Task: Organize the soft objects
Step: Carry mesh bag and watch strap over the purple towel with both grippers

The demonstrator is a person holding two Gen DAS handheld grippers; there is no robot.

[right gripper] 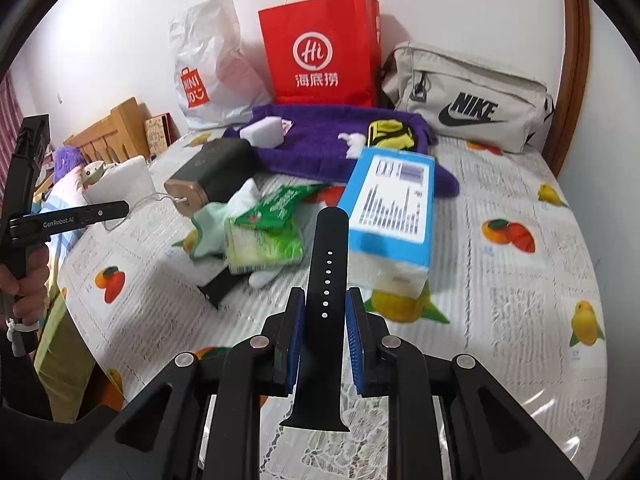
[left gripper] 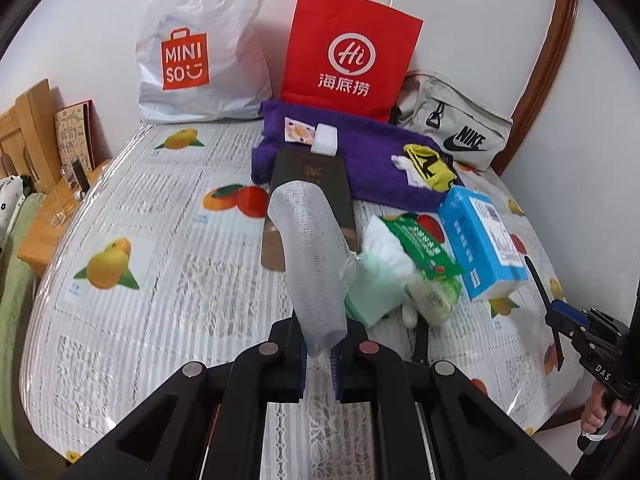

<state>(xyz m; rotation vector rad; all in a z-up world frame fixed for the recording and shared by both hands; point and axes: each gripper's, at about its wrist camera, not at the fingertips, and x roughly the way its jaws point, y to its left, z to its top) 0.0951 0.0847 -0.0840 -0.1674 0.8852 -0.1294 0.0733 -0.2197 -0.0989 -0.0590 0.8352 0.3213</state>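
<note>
While both hands hover over the tabletop (left gripper: 160, 208):
Left gripper (left gripper: 320, 354): clamped on a clear mesh sleeve (left gripper: 310, 256) — lower centre.
Right gripper (right gripper: 326, 314): pinching a black watch strap (right gripper: 326, 280) — lower centre.

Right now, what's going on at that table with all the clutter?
A person is sorting a table of soft items, one hand-held gripper in each hand. The left hand-held gripper is shut on a translucent mesh sleeve. The right hand-held gripper is shut on a black watch strap. A purple towel, blue tissue pack and green wipes pack lie on the table.
</note>
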